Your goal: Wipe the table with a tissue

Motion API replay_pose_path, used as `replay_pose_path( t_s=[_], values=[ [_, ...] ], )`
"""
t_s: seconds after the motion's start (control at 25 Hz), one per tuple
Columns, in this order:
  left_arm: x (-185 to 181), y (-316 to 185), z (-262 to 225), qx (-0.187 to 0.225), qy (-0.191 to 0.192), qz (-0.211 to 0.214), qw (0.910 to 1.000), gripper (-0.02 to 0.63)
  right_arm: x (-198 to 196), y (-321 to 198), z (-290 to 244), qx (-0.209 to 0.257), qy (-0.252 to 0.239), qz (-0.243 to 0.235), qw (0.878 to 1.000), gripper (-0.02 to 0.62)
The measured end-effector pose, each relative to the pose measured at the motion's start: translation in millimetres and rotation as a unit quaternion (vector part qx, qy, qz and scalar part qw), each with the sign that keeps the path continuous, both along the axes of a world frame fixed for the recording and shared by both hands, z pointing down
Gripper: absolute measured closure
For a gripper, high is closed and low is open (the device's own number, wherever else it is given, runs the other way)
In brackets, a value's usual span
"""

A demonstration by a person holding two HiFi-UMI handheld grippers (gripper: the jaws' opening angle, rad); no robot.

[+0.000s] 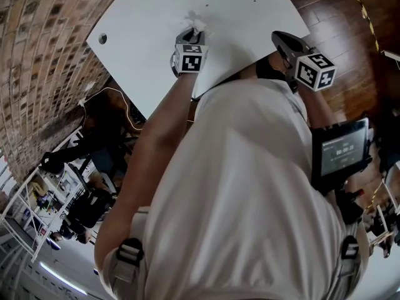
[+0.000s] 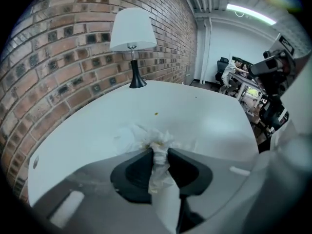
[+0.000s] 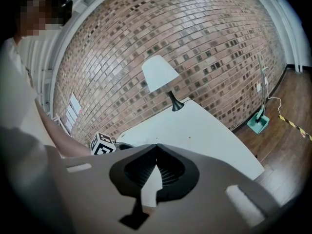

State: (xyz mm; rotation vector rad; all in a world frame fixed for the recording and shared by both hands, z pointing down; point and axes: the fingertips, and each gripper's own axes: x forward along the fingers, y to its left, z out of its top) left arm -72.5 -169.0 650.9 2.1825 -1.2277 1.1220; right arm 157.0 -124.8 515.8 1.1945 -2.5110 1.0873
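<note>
In the head view the person's pale shirt fills the middle and hides the near edge of the table, while the lamp is out of that frame altogether. The left gripper has its dark jaws clamped on a crumpled white tissue. The thin, creased paper bunches out ahead of the tips and lies against the smooth, matte white tabletop; a faint yellowish stain on the wad is hard to make out. A small speck sits on the table beyond it. The right gripper is off the table's edge, above the wooden floor, its ribbed black jaws meeting at the tips with nothing between them. The rough brick wall stands behind the lamp's conical shade and slim black stem.
</note>
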Motion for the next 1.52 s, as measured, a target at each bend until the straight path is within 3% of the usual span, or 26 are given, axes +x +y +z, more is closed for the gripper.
replay_pose_path(
  t_s=[0.24,0.4,0.76,1.0,1.24,1.52],
  values=[
    [3.2,14.5,6.0,0.010,-0.020,0.045,0.9987,0.514,-10.1,11.7,3.9,0.002,-0.008,0.001,1.000,0.588],
    [31.3,26.3,12.3,-0.001,-0.007,0.068,0.9977,0.514,5.6,19.0,5.6,-0.003,0.000,0.012,1.000,0.588],
    [41.7,36.7,0.6,-0.038,0.034,0.097,0.9940,0.514,-6.6,26.5,4.1,-0.003,-0.002,0.019,1.000,0.588],
    [57.7,60.7,-10.2,-0.098,0.115,0.099,0.9835,0.514,-19.4,30.6,5.0,-0.003,-0.004,0.014,1.000,0.588],
    [48.6,83.6,-24.4,-0.093,0.176,0.069,0.9776,0.512,-34.9,37.9,8.8,-0.011,-0.006,0.005,1.000,0.588],
    [1.3,93.2,-43.4,-0.059,0.232,0.022,0.9706,0.511,-72.5,47.9,10.5,-0.023,-0.021,0.009,0.999,0.588]
  ],
)
